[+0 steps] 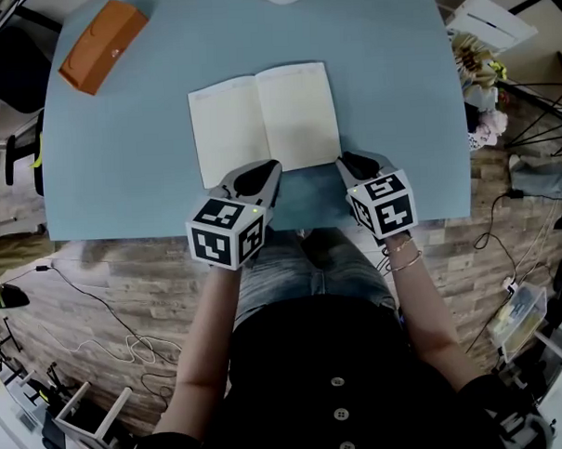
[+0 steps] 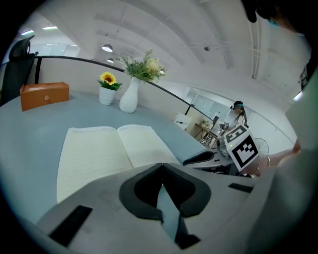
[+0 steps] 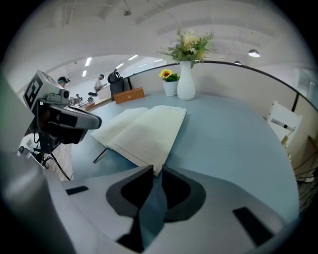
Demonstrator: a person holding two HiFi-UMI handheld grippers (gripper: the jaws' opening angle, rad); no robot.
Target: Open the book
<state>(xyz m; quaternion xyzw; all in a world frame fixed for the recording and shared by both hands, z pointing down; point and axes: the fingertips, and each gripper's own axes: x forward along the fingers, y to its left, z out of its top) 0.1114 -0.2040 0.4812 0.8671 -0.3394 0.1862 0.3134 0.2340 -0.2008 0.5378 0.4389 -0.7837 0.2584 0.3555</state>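
Note:
The book (image 1: pixel 263 122) lies open and flat on the blue table (image 1: pixel 396 93), cream lined pages up. My left gripper (image 1: pixel 257 177) hovers at the book's near edge, just left of the spine, jaws shut on nothing. In the left gripper view the open book (image 2: pixel 112 151) spreads out beyond the left gripper (image 2: pixel 162 165). My right gripper (image 1: pixel 355 163) sits at the book's near right corner. In the right gripper view the right gripper (image 3: pixel 158 171) is shut but for a thin slit, and the book's (image 3: pixel 144 131) corner shows just past its tips.
An orange box (image 1: pixel 103 45) rests at the table's far left. A white vase (image 3: pixel 186 84) with flowers and a small sunflower pot (image 3: pixel 171 87) stand at the far edge. The table's near edge (image 1: pixel 263 227) runs just behind both grippers, above the person's lap.

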